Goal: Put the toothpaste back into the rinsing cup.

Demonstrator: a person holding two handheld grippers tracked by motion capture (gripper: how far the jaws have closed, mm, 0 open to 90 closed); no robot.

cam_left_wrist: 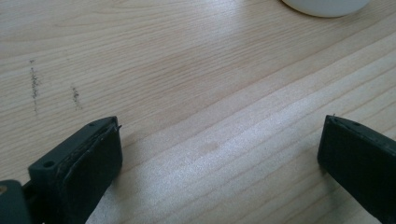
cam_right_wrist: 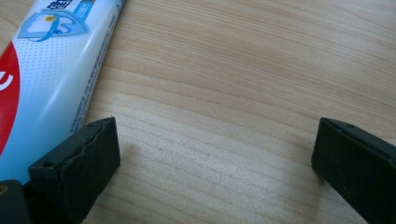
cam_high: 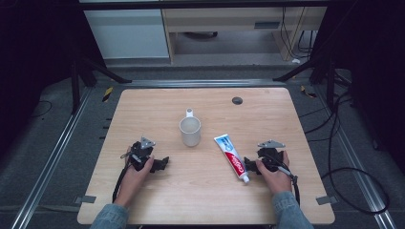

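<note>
toothpaste tube point(cam_high: 232, 157) lies just beside open right hand-held gripper point(cam_high: 252, 164).

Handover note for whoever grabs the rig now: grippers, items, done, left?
Left gripper: jaws open, empty, resting on the light wooden table.
Right gripper: jaws open, empty, right beside the red, white and blue toothpaste tube, not around it.
White ceramic mug: upright at table centre, looks empty.
Done: nothing grasped.
Left: probably grasp the tube; the mug may be its goal.

Left claw point(cam_high: 160, 164) and right claw point(cam_high: 251, 164) gape wide.
</note>
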